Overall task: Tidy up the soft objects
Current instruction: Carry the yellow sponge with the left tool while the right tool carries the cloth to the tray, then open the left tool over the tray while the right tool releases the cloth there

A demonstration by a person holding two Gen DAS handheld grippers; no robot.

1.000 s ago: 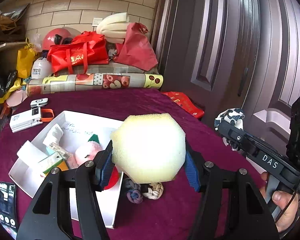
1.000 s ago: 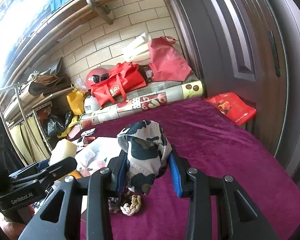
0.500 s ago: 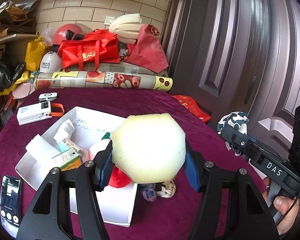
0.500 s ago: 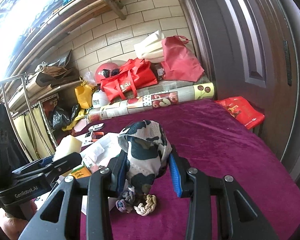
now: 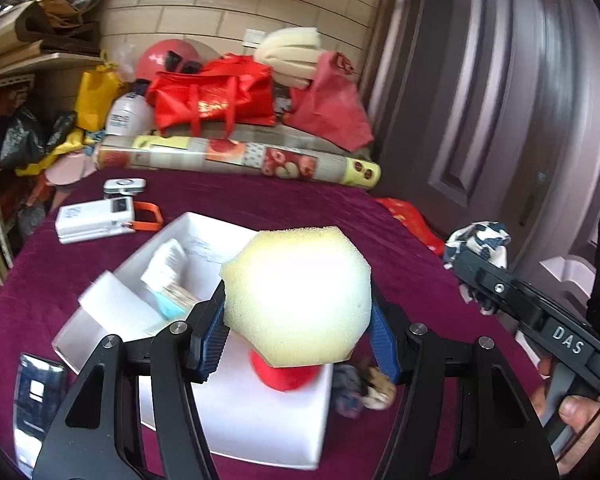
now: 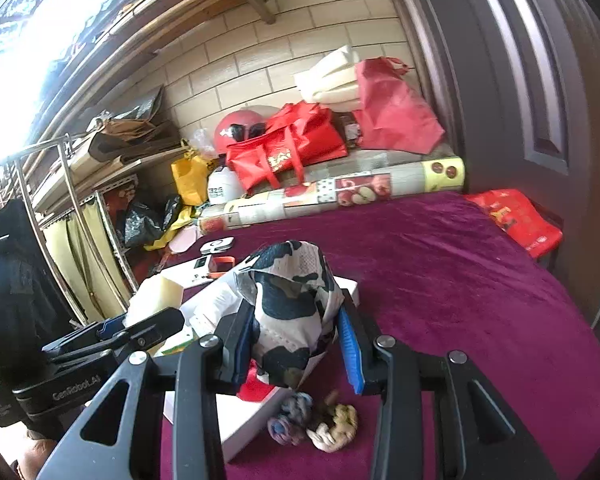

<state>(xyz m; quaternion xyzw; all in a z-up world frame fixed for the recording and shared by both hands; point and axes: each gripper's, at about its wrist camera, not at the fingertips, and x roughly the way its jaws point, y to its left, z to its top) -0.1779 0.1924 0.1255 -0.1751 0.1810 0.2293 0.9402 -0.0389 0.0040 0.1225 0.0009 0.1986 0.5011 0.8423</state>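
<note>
Left gripper (image 5: 298,336) fingers pinching sponge (image 5: 296,296), right gripper (image 6: 296,354) fingers pinching patterned cloth (image 6: 290,300)

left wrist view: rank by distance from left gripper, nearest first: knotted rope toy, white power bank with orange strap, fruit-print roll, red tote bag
From the left gripper:
1. Knotted rope toy, on the cloth just right of the tray.
2. White power bank with orange strap, mid-table, left.
3. Fruit-print roll, along the table's far edge.
4. Red tote bag, behind the roll.

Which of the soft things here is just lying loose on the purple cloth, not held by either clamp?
The knotted rope toy: it lies beside the white tray, while the yellow sponge and the cow-patterned cloth are each gripped.
</note>
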